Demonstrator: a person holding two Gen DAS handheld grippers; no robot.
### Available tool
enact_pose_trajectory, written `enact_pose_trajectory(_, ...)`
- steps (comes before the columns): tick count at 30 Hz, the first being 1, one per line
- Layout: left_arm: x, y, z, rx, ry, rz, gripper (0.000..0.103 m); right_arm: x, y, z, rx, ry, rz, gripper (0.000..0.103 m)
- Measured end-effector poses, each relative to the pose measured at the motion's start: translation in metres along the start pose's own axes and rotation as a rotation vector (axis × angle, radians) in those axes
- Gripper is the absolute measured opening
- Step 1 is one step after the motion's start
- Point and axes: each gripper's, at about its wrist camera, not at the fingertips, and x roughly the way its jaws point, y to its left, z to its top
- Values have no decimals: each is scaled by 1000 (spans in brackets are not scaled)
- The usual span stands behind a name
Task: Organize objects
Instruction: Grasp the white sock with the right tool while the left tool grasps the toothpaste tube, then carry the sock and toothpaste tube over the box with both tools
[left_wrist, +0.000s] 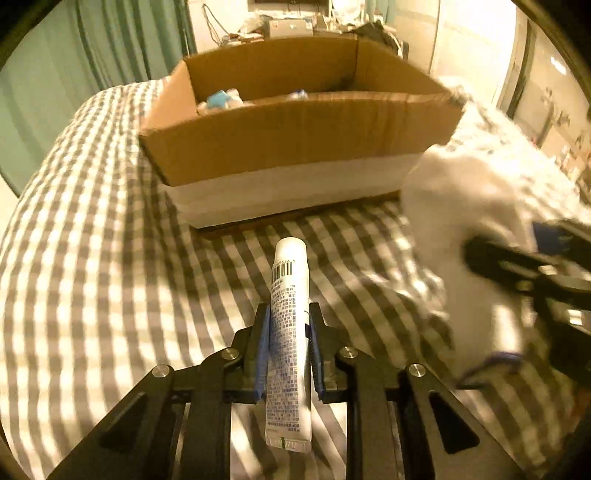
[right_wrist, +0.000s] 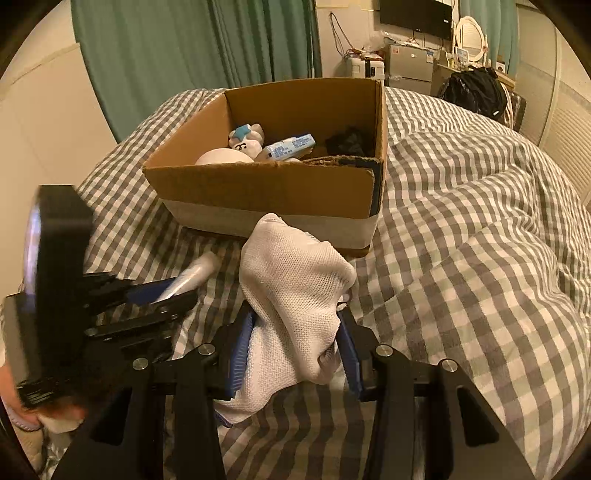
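Observation:
My left gripper (left_wrist: 289, 314) is shut on a white tube (left_wrist: 288, 295) with a barcode, held above the checked bedspread, cap end toward the cardboard box (left_wrist: 295, 147). My right gripper (right_wrist: 295, 317) is shut on a white mesh cloth (right_wrist: 295, 288), just in front of the box (right_wrist: 258, 184). The left gripper with the tube (right_wrist: 195, 275) shows at left in the right wrist view. The right gripper (left_wrist: 524, 273) and the cloth (left_wrist: 461, 206) show at right in the left wrist view. The box holds a plush toy (right_wrist: 245, 138), a blue-white pack (right_wrist: 290, 147), a pale round thing and a dark item.
The box stands on a bed with a grey-white checked cover (right_wrist: 461, 221). Green curtains (right_wrist: 184, 48) hang behind. A black bag (right_wrist: 476, 90), a small fridge and a TV are at the far side of the room.

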Motion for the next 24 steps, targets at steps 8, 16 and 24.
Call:
enact_pose_trajectory(8,-52,0,-3,-22,-63,-35,19,-27,17,-3,-29,-19,-2,42)
enact_pose_trajectory(16,-94,0,18,-42,-148,-53,19,-76,26,12,-56,-95,-52,42)
enact_pose_trajectory(24,-122,8,63,-60,-219,-58,19,-114,35,55,-130,-185,-108,42)
